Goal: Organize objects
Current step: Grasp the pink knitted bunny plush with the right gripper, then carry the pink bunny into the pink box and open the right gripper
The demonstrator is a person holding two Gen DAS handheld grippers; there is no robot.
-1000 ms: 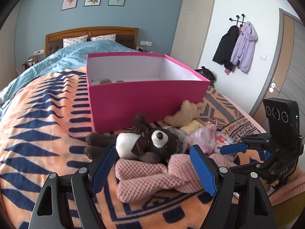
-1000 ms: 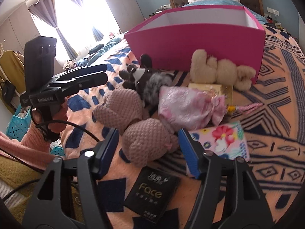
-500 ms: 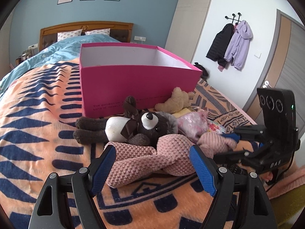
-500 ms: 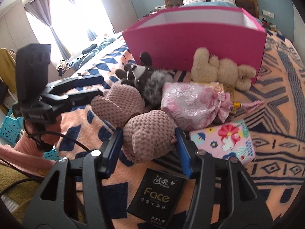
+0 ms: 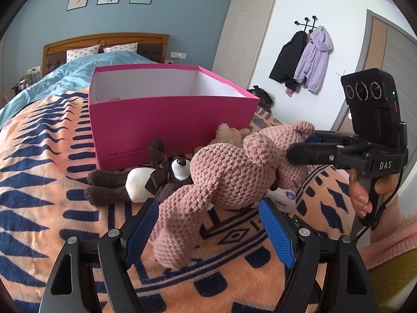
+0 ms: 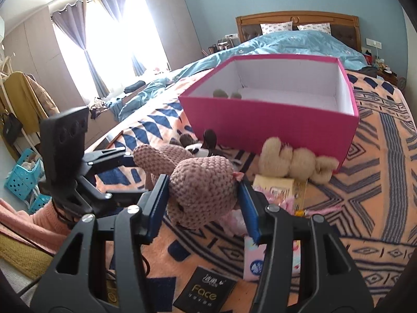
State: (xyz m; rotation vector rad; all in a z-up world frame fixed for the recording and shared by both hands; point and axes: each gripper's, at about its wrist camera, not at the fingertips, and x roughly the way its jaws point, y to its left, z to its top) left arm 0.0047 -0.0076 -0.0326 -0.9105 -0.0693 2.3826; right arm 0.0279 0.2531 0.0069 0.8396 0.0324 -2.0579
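On the bed, right gripper clamps the pink knitted toy's head

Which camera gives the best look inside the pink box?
The right wrist view: it looks down over the near wall of the pink box onto its white floor and a small olive thing at the left. The left wrist view sits lower, showing mostly the box's outer front and upper inner walls.
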